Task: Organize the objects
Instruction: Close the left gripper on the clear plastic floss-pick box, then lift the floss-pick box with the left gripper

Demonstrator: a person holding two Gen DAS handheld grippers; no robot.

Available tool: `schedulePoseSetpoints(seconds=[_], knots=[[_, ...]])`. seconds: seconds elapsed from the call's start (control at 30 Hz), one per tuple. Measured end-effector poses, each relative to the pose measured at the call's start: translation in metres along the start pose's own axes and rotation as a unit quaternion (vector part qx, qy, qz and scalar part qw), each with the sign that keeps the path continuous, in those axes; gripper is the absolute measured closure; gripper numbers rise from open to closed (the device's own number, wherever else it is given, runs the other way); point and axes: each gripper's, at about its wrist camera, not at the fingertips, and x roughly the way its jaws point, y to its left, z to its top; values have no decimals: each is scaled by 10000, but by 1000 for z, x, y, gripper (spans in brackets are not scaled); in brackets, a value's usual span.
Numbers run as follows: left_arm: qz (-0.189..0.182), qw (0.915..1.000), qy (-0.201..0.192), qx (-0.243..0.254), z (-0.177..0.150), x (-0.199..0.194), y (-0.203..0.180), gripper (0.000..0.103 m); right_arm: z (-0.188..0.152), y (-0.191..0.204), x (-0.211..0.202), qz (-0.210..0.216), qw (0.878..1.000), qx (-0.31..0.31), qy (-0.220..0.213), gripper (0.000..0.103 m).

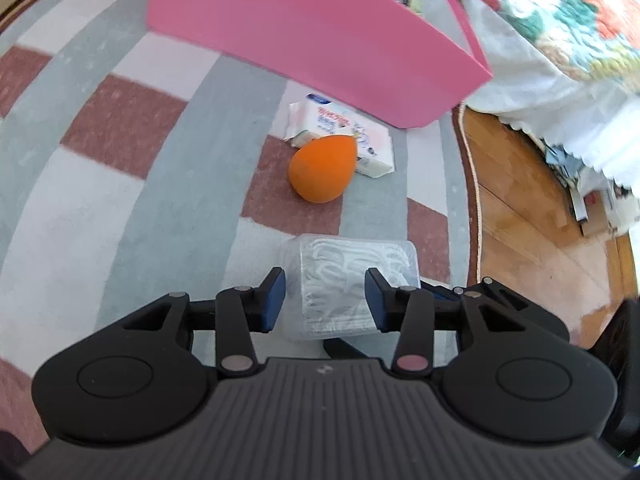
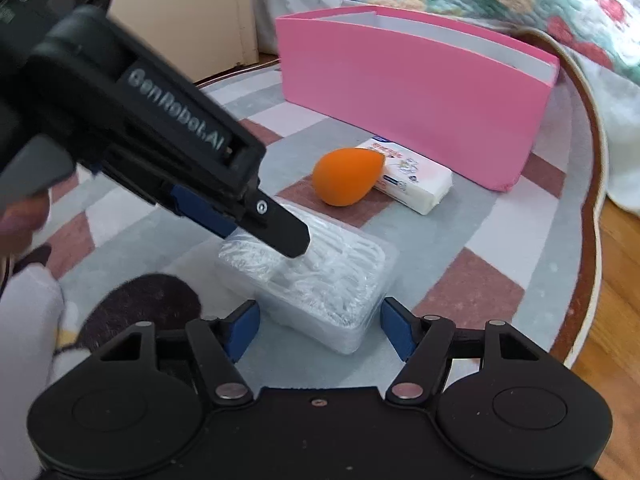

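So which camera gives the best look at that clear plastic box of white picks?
The right wrist view: the clear plastic box shows its lid and sides, partly crossed by the left gripper. The left wrist view shows mainly its top.

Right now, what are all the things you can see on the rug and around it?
Clear plastic box: one, see-through with white contents, on the rug between both tools.
Orange sponge: one, egg-shaped, beyond the clear box, touching the pack.
Tissue pack: one, white with print, beside the pink box.
Pink box: one, open top, far side of the rug.
Rug: one, grey, white and maroon.
Bedspread: one, flowery.
Left tool: one, black, open around the clear box.
Right tool: one, black, open.
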Motion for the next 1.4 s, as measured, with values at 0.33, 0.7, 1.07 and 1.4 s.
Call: schedulePoseSetpoints(seconds=[0.33,0.7,1.07,1.4], knots=[[184,9995,-53,258,0,-6,-12,62,1,7,-5,-68,9994,334,-12,31],[243,9972,-266,660,3,-38,-36,62,15,12,-23,-291,9982,532,-10,30],[320,9968,-296,665,9,-74,-49,62,37,20,-54,-151,9974,686,-180,23],[282,9945,-506,871,11,-100,-65,61,52,25,-78,-236,9969,685,-306,22]])
